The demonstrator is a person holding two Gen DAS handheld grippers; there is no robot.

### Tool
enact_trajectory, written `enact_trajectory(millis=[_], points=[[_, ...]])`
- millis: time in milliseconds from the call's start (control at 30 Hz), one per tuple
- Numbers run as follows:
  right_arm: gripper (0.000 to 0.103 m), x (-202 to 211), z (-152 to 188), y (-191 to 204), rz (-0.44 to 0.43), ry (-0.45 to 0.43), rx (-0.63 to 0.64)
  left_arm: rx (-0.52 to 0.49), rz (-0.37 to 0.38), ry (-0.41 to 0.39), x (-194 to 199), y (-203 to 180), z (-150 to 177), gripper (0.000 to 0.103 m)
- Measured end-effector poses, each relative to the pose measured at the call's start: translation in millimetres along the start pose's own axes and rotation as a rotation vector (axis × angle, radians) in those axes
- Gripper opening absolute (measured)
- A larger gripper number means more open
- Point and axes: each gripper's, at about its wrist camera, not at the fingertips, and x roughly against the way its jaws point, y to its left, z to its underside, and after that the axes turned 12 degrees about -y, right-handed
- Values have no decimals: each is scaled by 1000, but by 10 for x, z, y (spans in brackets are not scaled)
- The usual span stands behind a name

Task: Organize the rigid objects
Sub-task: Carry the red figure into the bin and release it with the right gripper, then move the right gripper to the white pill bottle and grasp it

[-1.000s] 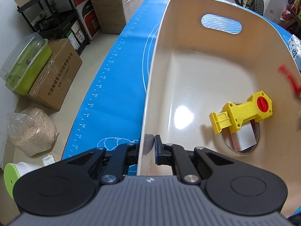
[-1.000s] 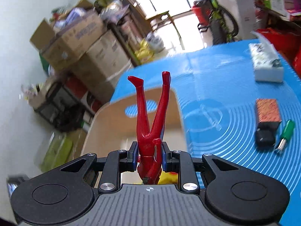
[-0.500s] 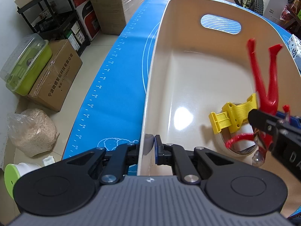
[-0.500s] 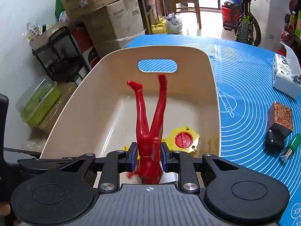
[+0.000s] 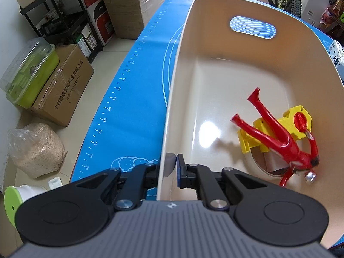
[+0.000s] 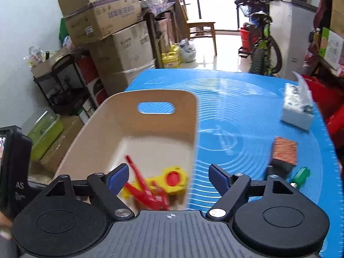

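A beige bin (image 5: 215, 81) stands on the blue mat (image 5: 133, 81). My left gripper (image 5: 172, 163) is shut on the bin's near left wall. Inside the bin lie a red figure (image 5: 279, 139), a yellow toy with a red cap (image 5: 296, 120) and a tape roll (image 5: 255, 161) under them. My right gripper (image 6: 169, 176) is open and empty above the bin's near right corner (image 6: 193, 129). The red figure (image 6: 142, 191) and yellow toy (image 6: 172, 180) show below it.
On the mat to the right of the bin lie a brown-topped box (image 6: 283, 150), a green-handled screwdriver (image 6: 301, 174) and a tissue pack (image 6: 296, 105). Cardboard boxes (image 6: 120, 43), a shelf and a bicycle (image 6: 262, 49) stand beyond the table.
My right gripper carried the red figure over the bin, opened and let it go, then drew back up and right. The figure now lies on the yellow toy. My left gripper has not moved.
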Motion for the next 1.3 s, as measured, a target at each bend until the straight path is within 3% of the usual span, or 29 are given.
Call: enact_trajectory(millis=[133,200,533,700,900,1300], points=[[87,101,2,-239,48,11,4,1,0,-1,4,5,1,11],[94,130,32,-350,71,21,4,2,1,0,4,6,1,11],[94,58,395,-892,157,173,-26,4,1,-1,7,12,3,11],[95,-51,614,-949,189,222,45,5,1,0,7,9,-1,11],[95,-195,778,-999,151,308,88,6,2,0,7,10,-1,11],[90,-322,905,-1133,112,343,119,10,4,1,6,8,6,11]])
